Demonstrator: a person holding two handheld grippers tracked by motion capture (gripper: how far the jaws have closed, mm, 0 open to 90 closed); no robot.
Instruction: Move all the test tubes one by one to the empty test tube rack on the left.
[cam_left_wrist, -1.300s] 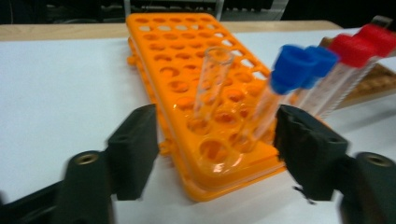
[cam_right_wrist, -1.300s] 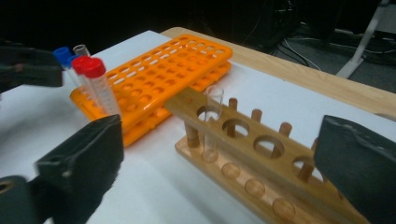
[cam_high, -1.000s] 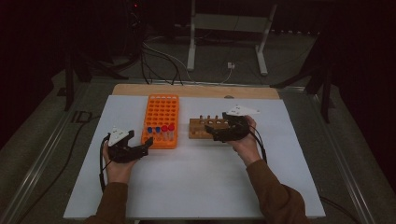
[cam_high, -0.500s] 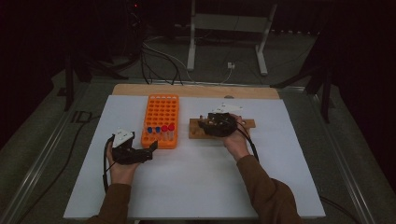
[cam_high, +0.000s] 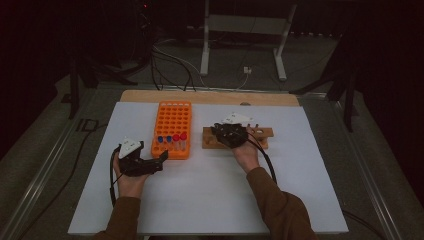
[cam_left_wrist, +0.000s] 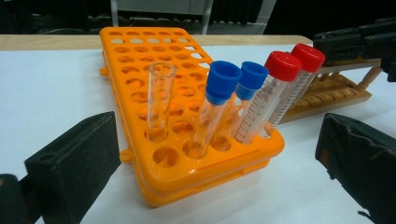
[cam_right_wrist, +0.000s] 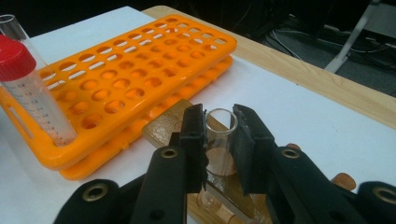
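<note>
Right tool (cam_right_wrist: 218, 140) just closed onto glass tube (cam_right_wrist: 219, 140) at wooden rack (cam_right_wrist: 163, 123); left tool (cam_left_wrist: 210, 163) open. Lift straight up, avoid tilting.

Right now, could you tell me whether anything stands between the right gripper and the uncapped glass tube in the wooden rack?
Nothing visible does. The right gripper already has its pads pressed on the glass tube, which stands in the wooden rack beside the orange rack.
</note>
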